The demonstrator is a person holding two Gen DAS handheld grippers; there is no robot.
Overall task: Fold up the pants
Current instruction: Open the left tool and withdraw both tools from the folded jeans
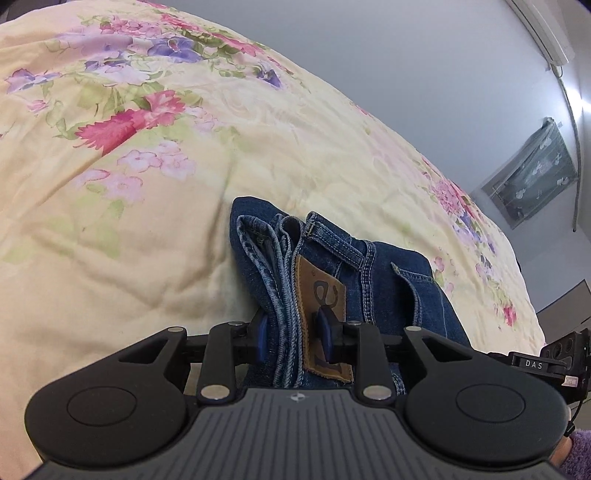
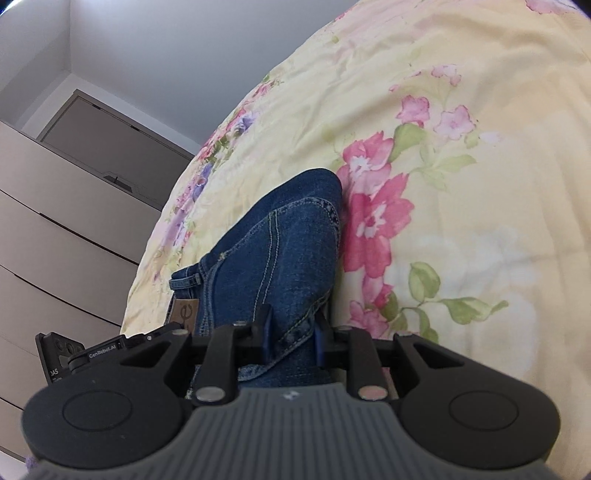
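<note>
Both hand-held grippers are clamped on the jeans (image 1: 373, 273), which are folded into a thick bundle on the bed's flowered quilt (image 1: 147, 229).

Left hand-held gripper (image 1: 293, 338): blue pads pressed on both sides of a stack of denim layers at the waistband end. The right-hand pad (image 1: 325, 336) sits on the brown leather patch (image 1: 320, 314); the left-hand pad (image 1: 261, 339) sits against the faded, stitched edges. A belt loop (image 1: 334, 240) lies just beyond the patch, and a second loop is further right. The bundle runs away from the camera and ends at a rounded fold on the quilt.

Right hand-held gripper (image 2: 292, 338): pads closed on a narrower fold of denim with a stitched seam running between them. The left-hand pad (image 2: 266, 338) shows clearly; the right-hand one is mostly hidden by fabric. Beyond the jaws the jeans rise to a rounded dark-blue fold next to a big pink flower print. The leather patch and a belt loop show at the left edge of the bundle in this view, right above the other gripper's body.

The two grippers are close together, side by side on the same end of the bundle; each shows at the edge of the other's view.

Around: grey wall, air conditioner (image 1: 543, 33) high up in the left view, a set of drawers (image 2: 66, 236) beside the bed in the right view. A bit of purple fuzzy sleeve (image 1: 578, 448) shows at the lower right corner of the left view.
</note>
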